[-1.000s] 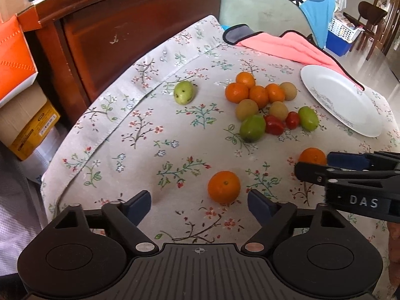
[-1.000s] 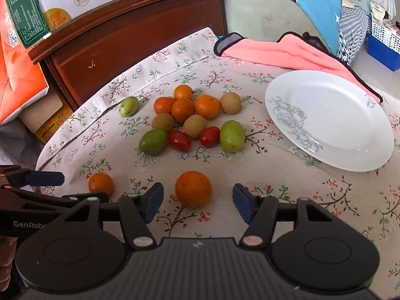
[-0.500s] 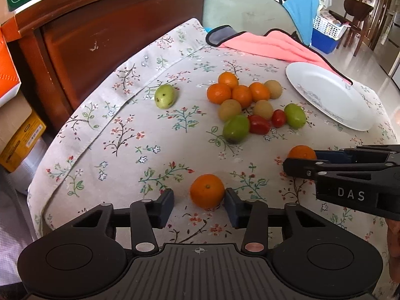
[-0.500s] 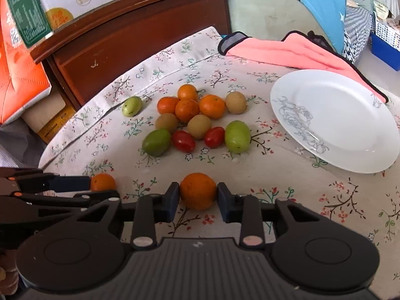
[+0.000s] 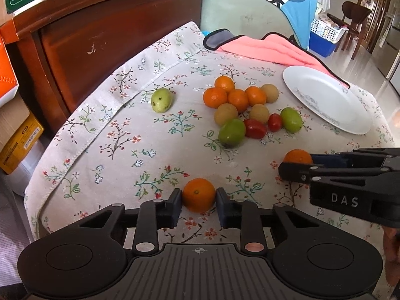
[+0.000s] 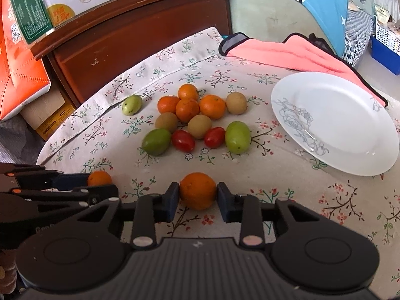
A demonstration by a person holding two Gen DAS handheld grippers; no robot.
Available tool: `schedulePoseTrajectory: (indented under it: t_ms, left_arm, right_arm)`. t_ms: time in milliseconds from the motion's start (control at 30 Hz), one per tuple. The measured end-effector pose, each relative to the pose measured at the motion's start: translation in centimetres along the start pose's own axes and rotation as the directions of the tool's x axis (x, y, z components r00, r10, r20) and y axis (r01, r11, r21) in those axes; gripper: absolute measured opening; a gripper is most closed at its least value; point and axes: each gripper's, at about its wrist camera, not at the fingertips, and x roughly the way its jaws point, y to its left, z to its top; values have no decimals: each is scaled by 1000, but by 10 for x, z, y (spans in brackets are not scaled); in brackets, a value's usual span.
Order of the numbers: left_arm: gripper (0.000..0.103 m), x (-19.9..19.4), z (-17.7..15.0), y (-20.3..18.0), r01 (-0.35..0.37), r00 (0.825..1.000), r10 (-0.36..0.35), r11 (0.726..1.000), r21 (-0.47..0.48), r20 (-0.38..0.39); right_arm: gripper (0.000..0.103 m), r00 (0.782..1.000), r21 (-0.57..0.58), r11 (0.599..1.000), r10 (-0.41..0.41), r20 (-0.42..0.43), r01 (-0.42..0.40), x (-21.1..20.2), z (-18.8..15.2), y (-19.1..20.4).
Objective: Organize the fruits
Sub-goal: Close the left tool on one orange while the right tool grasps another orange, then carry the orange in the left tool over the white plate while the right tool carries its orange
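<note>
Left gripper (image 5: 198, 198) just closed onto 1 orange (image 5: 198, 194) on the tablecloth (image 5: 125, 150); right gripper (image 6: 198, 196) clamped on a 2nd orange (image 6: 198, 190). Best lifted straight up, pressure gentle, then carried over the fruit cluster (image 6: 197, 120) toward the empty plate (image 6: 350, 115).

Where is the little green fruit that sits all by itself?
In the left wrist view, the small pale green speckled fruit lies alone on the floral tablecloth, left of the pile of mixed fruits, near the dark wooden headboard.
</note>
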Motion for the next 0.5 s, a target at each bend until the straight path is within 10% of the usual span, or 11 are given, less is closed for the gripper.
schedulePoseTrajectory:
  t_ms: [500]
  left_arm:
    - [26, -6, 11, -12, -2, 1000, 3, 1000, -11, 24]
  right_arm:
    - [32, 1000, 32, 999, -3, -11, 3, -7, 3, -6]
